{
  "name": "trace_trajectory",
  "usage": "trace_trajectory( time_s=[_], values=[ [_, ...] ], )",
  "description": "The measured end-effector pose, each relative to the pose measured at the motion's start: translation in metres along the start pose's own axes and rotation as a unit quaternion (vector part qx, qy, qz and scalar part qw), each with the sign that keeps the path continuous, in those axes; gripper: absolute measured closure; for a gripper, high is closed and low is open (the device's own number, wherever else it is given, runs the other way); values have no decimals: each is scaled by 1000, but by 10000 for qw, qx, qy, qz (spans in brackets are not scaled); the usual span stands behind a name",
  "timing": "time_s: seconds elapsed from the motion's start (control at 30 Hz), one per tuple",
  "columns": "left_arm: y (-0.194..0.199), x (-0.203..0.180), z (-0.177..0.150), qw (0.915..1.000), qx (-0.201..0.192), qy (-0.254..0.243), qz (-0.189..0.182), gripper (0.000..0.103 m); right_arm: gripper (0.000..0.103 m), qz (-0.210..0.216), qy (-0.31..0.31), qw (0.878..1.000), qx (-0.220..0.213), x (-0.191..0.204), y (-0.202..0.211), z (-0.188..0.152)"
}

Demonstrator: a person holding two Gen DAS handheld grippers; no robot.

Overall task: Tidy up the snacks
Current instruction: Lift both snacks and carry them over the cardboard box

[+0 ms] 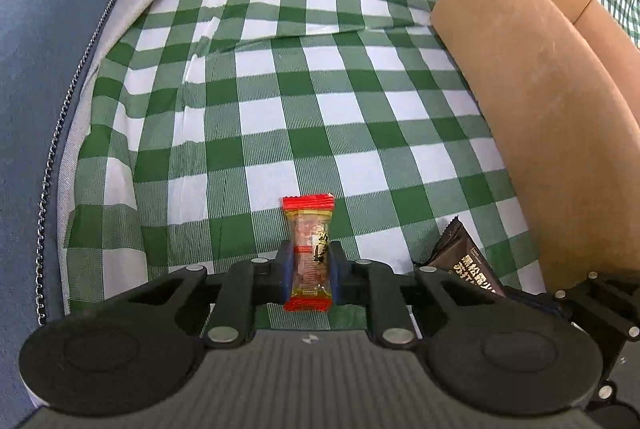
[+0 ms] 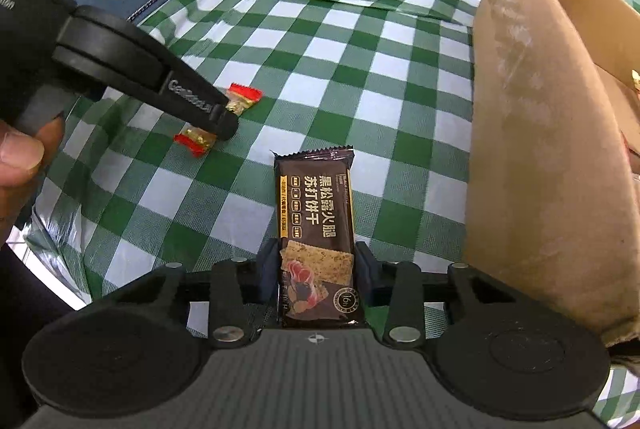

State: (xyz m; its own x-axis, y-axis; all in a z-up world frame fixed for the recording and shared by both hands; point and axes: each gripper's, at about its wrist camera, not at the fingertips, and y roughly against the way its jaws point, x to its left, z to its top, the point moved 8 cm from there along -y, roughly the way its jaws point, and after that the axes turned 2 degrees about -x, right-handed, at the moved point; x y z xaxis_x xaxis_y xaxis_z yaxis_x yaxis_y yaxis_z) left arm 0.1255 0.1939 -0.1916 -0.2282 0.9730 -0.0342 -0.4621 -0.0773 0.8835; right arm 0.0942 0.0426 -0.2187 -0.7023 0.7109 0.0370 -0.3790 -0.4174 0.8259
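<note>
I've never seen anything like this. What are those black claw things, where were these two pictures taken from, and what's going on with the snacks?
A person holds a two-finger gripper in each hand; each picture comes from a camera on one gripper, looking along its fingers. The left gripper is shut on a small red-ended candy, seen from the side in the right camera's view. The right gripper has a dark brown cracker packet between its fingers, pressed on both sides. Both are over a green-and-white checked cloth. A cardboard box stands to the right, probably where the snacks go.
</note>
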Motion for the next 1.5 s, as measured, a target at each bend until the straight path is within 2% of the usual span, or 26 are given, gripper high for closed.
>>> trace_trajectory(
  time_s=[0.13,0.23,0.47,0.6,0.7,0.8,0.9,1.0,1.1,1.17,1.33,1.5],
  values=[
    [8,4,6,9995,-194,228,-69,85,62,-78,-30,9998,-166,-3,8,4],
    [20,7,15,9970,-511,505,-288,85,62,-123,-40,9991,-395,-6,19,10],
    [55,7,38,9846,-1425,810,-600,85,62,-281,283,9891,-1421,-6,61,33],
    [77,0,49,9747,-1980,810,-648,85,62,-309,266,9777,-2061,-17,96,51],
    [93,-6,56,9662,-2301,878,-766,85,62,-391,142,9651,-2586,-40,129,72],
    [101,-14,63,9598,-2502,934,-867,85,62,-556,31,9518,-3016,-70,160,91],
    [106,-24,68,9557,-2612,956,-963,85,62,-804,-50,9422,-3252,-107,177,100],
    [105,-37,76,9536,-2670,916,-1043,85,62,-1081,-369,9390,-3243,-149,170,92],
    [105,-49,79,9529,-2676,869,-1131,85,62,-1353,-1026,9435,-2846,-189,155,76],
    [103,-59,82,9513,-2715,834,-1202,85,62,-1425,-1250,9396,-2850,-206,158,72],
    [103,-86,88,9467,-2828,697,-1374,85,62,-1659,-1265,9353,-2859,-228,164,60],
    [100,-109,92,9457,-2795,587,-1549,85,62,-1895,-1147,9340,-2805,-238,162,54]
  ],
)
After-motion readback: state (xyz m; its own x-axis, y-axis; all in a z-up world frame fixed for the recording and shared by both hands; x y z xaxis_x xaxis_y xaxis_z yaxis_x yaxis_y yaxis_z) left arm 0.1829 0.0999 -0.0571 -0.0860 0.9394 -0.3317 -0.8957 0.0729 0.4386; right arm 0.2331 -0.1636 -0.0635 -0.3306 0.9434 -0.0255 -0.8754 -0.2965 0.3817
